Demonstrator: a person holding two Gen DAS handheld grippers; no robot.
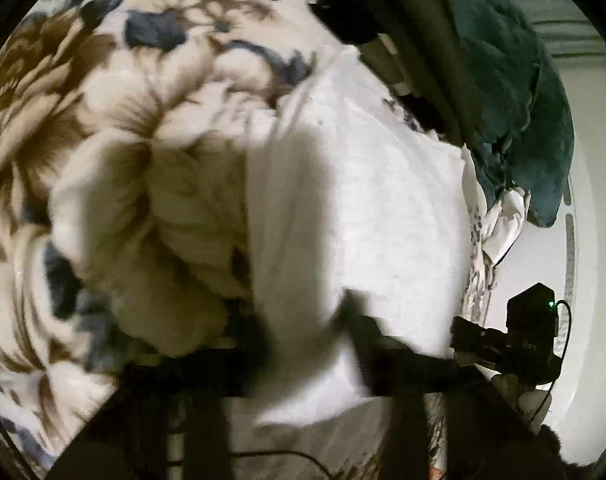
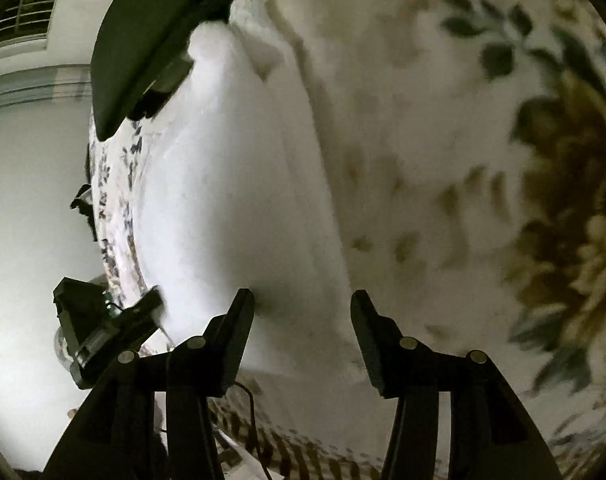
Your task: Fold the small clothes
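A white cloth (image 1: 367,184) lies flat on a floral bedspread (image 1: 83,120). It also shows in the right wrist view (image 2: 231,184). My left gripper (image 1: 303,324) is low over the near end of the cloth; its fingers are blurred and dark, and some white cloth sits between them. My right gripper (image 2: 303,304) is open, its fingertips (image 2: 243,304) spread over the near edge of the cloth with nothing held. The other gripper shows at the right edge of the left wrist view (image 1: 515,332) and at the left of the right wrist view (image 2: 103,332).
A dark teal garment (image 1: 515,100) is heaped at the far right of the bed. A dark olive cloth (image 2: 163,24) lies at the far end of the white cloth. The bed edge and white floor (image 2: 31,200) are at the left.
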